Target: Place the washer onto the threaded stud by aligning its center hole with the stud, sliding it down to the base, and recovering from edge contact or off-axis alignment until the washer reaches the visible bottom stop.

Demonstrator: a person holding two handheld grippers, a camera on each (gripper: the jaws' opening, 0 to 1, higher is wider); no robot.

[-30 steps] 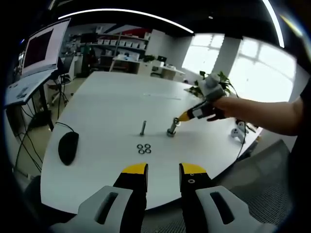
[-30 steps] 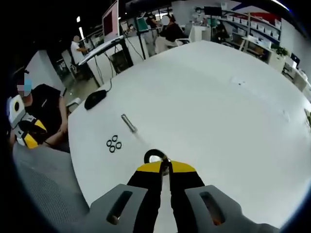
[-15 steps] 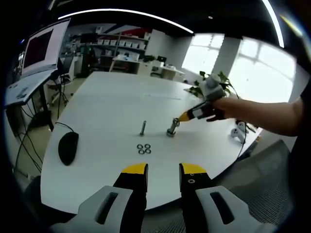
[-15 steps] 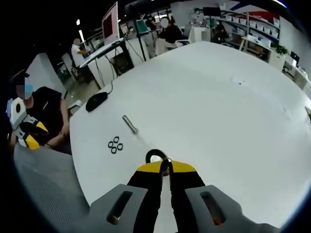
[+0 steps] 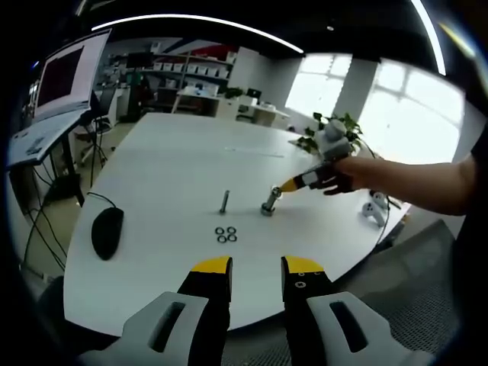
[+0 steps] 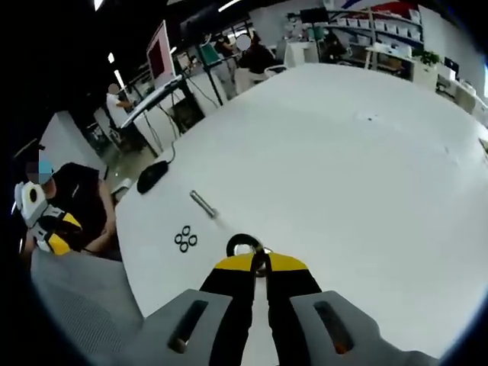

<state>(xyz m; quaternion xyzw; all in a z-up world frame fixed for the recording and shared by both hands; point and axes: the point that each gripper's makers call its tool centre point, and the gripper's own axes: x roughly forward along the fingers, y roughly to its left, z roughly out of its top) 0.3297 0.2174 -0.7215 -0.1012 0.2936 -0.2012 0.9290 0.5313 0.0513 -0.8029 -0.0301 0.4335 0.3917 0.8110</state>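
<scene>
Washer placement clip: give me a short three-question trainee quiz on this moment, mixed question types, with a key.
1. True or false: the right gripper is shut on a washer.
2. How many loose washers lie in the cluster on the table? A) two B) four C) six
3. Fill in: the left gripper is ____ and holds nothing.

Key: 1 true; 2 B; 3 open.

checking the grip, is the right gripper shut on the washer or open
Shut on the washer: the right gripper has its yellow tips pinched together on the ring's edge.
</scene>
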